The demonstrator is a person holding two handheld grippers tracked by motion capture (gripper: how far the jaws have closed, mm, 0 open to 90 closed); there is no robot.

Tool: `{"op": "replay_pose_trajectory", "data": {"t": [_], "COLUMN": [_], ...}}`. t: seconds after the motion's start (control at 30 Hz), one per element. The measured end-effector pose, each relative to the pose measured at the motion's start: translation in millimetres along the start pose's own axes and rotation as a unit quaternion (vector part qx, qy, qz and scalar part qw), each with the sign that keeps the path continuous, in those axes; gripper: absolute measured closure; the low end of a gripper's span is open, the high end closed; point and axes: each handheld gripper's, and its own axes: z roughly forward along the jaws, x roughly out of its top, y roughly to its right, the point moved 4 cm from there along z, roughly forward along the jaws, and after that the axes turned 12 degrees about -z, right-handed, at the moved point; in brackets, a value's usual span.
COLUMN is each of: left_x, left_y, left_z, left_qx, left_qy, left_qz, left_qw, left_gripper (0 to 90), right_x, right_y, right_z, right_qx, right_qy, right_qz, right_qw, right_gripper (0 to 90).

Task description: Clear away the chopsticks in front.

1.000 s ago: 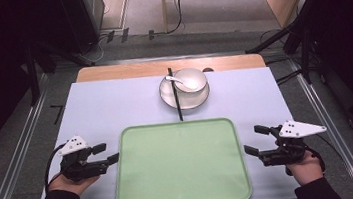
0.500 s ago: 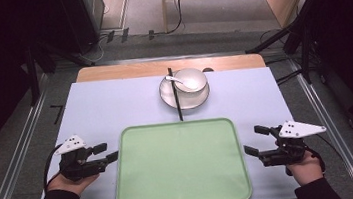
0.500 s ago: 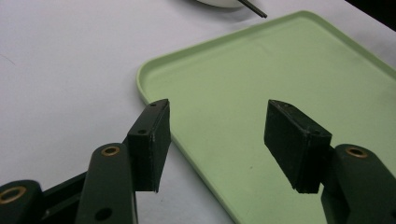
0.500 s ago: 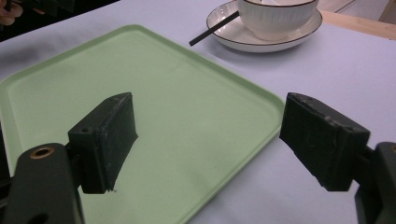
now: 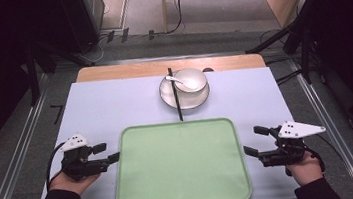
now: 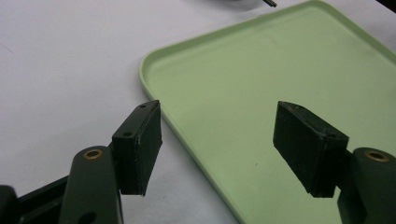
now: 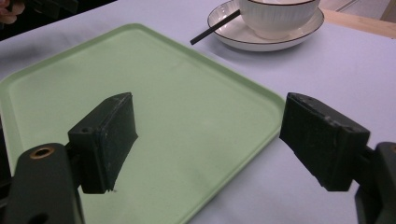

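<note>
**Both my claws wide apart at the edges of the green tray**

From the high view, the pale green, round-cornered plastic tray [image 5: 181, 164] lies flat on the near half of the white table [image 5: 105, 107]. My left gripper [image 5: 107, 153] sits just beside the tray's left edge, its jaws spread and pointing toward the tray, gripping nothing. My right gripper [image 5: 257, 141] sits just beside the right edge, likewise released, pointing inward. My hands hold each one from behind, the sleeves dark. Beyond the tray, a white ceramic bowl [image 5: 191, 80] stands on a white round plate [image 5: 184, 96]; a white spoon [image 5: 178, 81] rests in the bowl, and a pair of black chopsticks [image 5: 175, 95] lies across the plate's left side, its near tip just short of the tray's far rim.

In the left gripper view, my two black jaws stand well apart with nothing between them. The tray's [image 6: 280, 79] raised rim runs between them: one jaw is over the white table [image 6: 60, 65], the other over the tray's floor.

In the right gripper view, my jaws are again spread and bare. One hangs over the tray [image 7: 140, 93], the other over the table [image 7: 345, 70] past the tray's corner. Farther off, the bowl [image 7: 278, 16] sits on its plate [image 7: 266, 39], with the chopsticks' [image 7: 215, 28] tip jutting off the plate toward the tray.
</note>
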Motion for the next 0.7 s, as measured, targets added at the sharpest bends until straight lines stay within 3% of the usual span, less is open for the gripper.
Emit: {"op": "replay_pose_trajectory", "data": {"t": [0.17, 0.3, 0.43, 0.7], "left_x": [4.2, 8.3, 13.2, 28.0], "left_y": [2.6, 6.5, 9.4, 15.3], "left_z": [2.7, 4.2, 7.0, 11.1], "left_qx": [-0.002, 0.002, -0.003, 0.012], "left_qy": [-0.005, -0.014, -0.025, -0.036], "left_qz": [-0.018, -0.013, -0.023, -0.019], "left_qw": [0.9998, 0.9998, 0.9994, 0.9991], "left_gripper": [32.0, 30.1, 28.6, 28.3], "right_x": [-0.2, -1.2, -1.8, -2.6], "right_y": [0.7, 1.3, 0.4, 1.9], "right_z": [-0.4, -0.8, -1.4, -1.5], "right_qx": [-0.003, -0.01, -0.008, -0.009], "right_qy": [0.003, 0.003, 0.008, 0.005], "right_qz": [-0.002, -0.011, -0.014, -0.005], "right_qw": [1.0, 0.9999, 0.9998, 0.9999], "right_gripper": [18.7, 18.7, 18.0, 17.8]}}
